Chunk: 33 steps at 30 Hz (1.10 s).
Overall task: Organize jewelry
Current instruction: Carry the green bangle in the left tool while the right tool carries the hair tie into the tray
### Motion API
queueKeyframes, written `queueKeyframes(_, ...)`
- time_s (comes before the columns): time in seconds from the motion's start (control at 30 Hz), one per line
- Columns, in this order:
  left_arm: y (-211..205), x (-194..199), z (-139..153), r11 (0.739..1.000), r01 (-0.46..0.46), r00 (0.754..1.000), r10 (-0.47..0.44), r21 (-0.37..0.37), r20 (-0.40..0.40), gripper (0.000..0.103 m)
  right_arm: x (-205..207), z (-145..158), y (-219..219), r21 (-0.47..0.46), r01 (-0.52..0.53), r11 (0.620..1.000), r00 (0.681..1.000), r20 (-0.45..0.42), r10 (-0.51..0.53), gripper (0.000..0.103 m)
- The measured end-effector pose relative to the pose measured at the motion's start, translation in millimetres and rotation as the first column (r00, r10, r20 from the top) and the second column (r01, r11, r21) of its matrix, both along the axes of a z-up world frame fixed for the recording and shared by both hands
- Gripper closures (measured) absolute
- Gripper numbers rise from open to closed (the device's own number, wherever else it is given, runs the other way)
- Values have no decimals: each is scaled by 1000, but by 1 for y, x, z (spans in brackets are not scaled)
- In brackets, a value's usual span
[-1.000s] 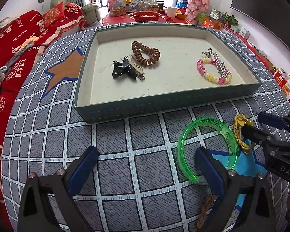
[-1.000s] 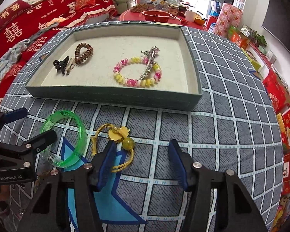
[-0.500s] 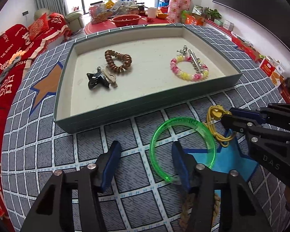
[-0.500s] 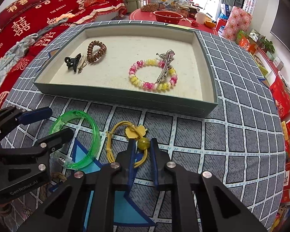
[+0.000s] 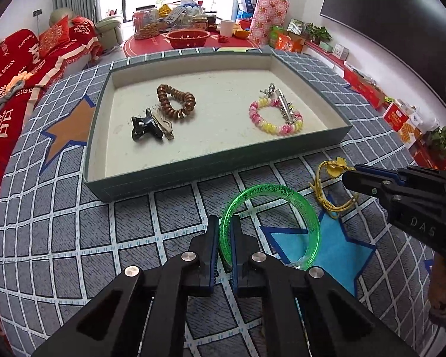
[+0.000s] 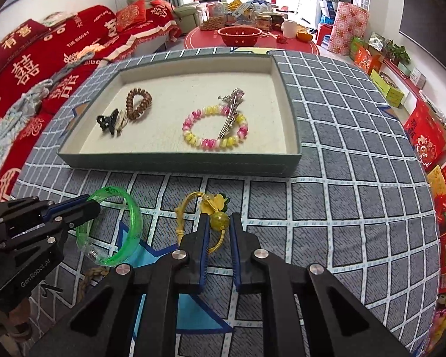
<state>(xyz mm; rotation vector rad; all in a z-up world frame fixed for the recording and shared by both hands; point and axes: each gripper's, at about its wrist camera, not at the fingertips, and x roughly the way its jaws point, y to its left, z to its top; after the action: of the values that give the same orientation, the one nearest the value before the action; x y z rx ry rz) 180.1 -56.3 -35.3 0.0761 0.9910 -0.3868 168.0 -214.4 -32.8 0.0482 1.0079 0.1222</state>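
1. Step in hand: double pick-up, both items off the bench and headed for the tray, judging by the layout.
2. Left tongs [image 5: 223, 238] are clamped narrow on the near rim of the green bangle [image 5: 300, 208]; the rest of the bangle lies on the checked cloth, in front of the tray.
3. Right tongs [image 6: 218, 232] are closed in narrow around the yellow cord bracelet [image 6: 203, 208]; its green bead sits between the pads, with part of the cord. Firm pinch or not, cannot tell. It lies just beside the bangle, right of it.
4. Tray [image 5: 193, 168] is on the bench beyond both items and already holds a brown coil hair tie [image 5: 175, 102], a black claw clip [image 5: 144, 125], a pink-yellow bead bracelet [image 5: 275, 119] and a silver clip [image 5: 284, 105] lying across it.
5. Next, as I judge: lift both clear of the cloth, carry them over the near tray wall and set them down in bare spots, e.g. the middle or front of the tray.
6. Watch: the cord is limp and may slip off the bead grip; the bangle is rigid and may pivot in the pinch.
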Motion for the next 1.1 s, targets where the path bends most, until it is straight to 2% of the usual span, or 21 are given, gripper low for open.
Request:
queueKeyframes(0.6, 25, 2, 65, 999, -19, 989, 25, -40, 147, 83, -6, 58, -12, 106, 5, 994, 995, 103, -16, 89)
queueKeyframes(0.9, 37, 36, 85, 997, -66, 979, 73, -46, 189, 83, 27, 81, -12, 131, -6, 991, 990, 138, -12, 89)
queueKeyframes(1.1, 43, 76, 91, 989, -128, 974, 139, -74, 180, 83, 68, 86, -12, 194, -4, 981, 991, 130, -22, 89)
